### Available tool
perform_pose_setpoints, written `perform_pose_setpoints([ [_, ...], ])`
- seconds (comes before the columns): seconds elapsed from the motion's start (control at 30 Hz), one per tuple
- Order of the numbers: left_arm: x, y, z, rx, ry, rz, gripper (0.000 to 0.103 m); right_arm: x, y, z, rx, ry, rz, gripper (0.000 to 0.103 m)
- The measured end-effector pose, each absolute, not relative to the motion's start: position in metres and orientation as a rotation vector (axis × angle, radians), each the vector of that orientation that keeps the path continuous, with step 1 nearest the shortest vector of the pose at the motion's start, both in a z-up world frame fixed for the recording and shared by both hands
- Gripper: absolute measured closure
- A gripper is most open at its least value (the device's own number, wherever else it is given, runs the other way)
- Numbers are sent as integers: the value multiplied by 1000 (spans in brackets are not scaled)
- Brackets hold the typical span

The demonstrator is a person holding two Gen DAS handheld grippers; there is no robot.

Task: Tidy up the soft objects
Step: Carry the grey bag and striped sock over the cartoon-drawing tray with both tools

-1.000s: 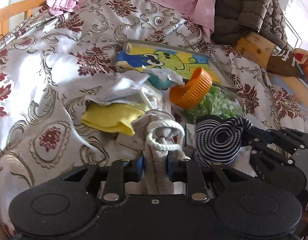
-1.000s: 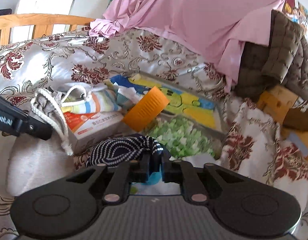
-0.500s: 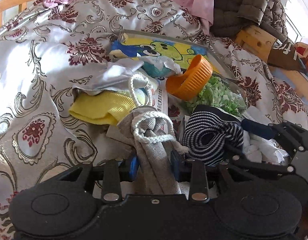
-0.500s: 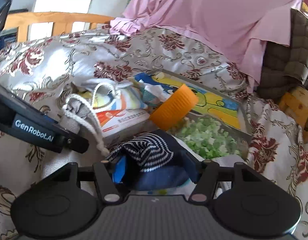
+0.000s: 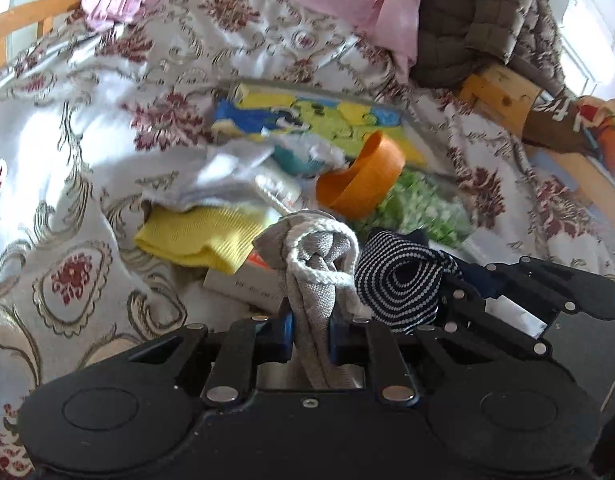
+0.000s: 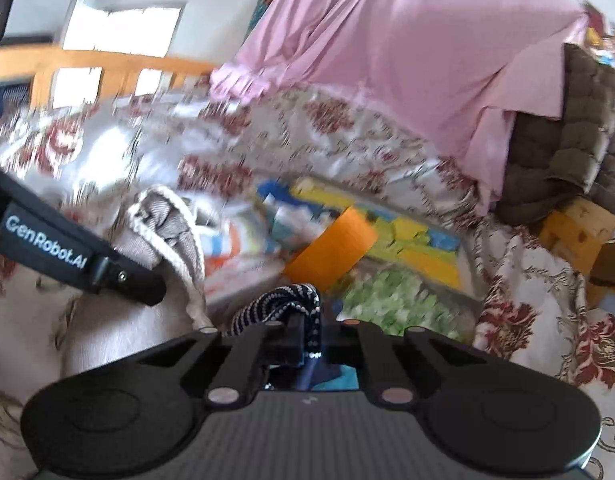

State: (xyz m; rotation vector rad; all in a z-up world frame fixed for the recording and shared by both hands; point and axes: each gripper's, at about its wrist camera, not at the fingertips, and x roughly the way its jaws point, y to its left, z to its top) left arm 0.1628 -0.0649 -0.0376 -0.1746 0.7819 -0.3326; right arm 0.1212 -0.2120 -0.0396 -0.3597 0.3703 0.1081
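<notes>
Your left gripper (image 5: 310, 332) has grey drawstring fabric (image 5: 319, 280) between its blue pads, low centre of the left wrist view; the jaws are closing on it, and the pads already press the cloth. A white cord (image 5: 307, 236) loops loosely over the top of the bundle.

Your right gripper (image 6: 307, 340) is clamped fully on the navy dotted cloth (image 6: 279, 304), bottom centre of the right wrist view. In the left view the same cloth bulges as a rounded wad at lower right, touching the grey fabric.

Both soft items sit at the near edge of the clutter on the floral bedspread (image 5: 67, 160). Behind them lie a yellow cloth (image 5: 195, 236), an orange ring (image 5: 363, 180), a green-speckled packet (image 5: 419, 212) and a cartoon-print box (image 5: 307, 116).

Risks, as judged:
- The two held pieces touch. If you pull them apart sideways, the cord may snag the dotted cloth and drag it.
- The right grip catches only a thin fold; a quick lift could let the cloth slide out.
- The dangling grey cloth may sweep the orange ring or the small carton (image 5: 247, 284) beneath it.
- The right view is blurred, so where the cloth's free end hangs cannot be told.
</notes>
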Motion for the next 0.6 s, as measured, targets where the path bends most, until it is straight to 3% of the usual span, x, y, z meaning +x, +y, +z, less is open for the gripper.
perform_pose_setpoints([
  [0.33, 166, -69, 22, -164, 650, -381, 87, 121, -243, -2, -235, 227, 32, 96],
  [0.6, 211, -78, 75, -161, 529, -403, 87, 187, -282, 42, -90, 158, -38, 96],
])
